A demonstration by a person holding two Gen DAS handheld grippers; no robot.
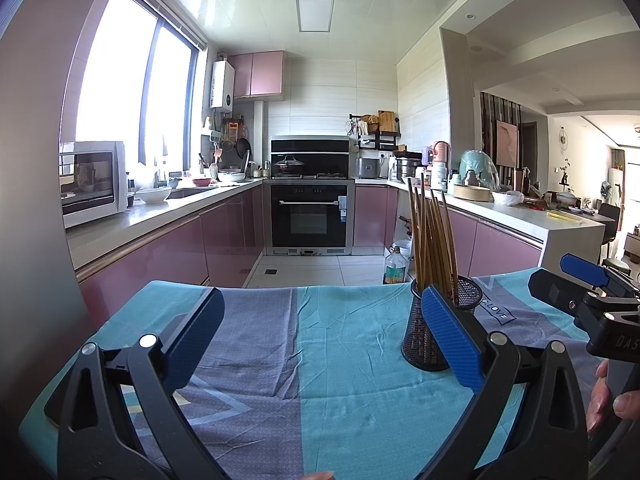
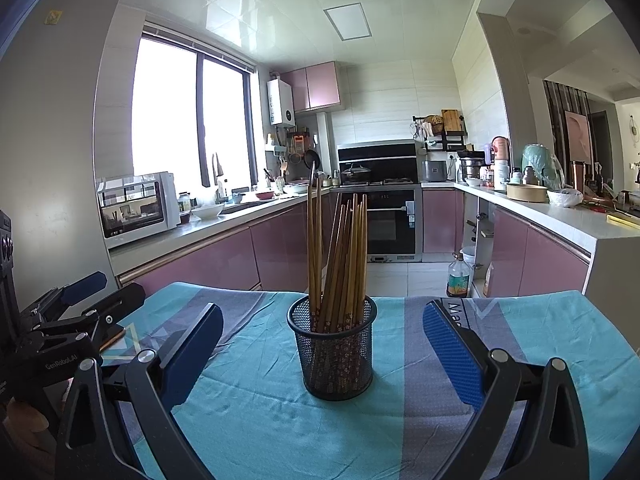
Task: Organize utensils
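Note:
A black mesh cup stands upright on the teal and grey cloth, holding several wooden chopsticks. My right gripper is open and empty, its blue pads wide apart on either side of the cup, a little short of it. My left gripper is open and empty over the cloth. The cup stands just behind its right pad, with the chopsticks rising above. The right gripper shows at the far right in the left wrist view; the left gripper shows at the left in the right wrist view.
The table ends at its far edge, with tiled floor and an oil bottle beyond. Pink kitchen cabinets, a microwave and an oven stand far behind.

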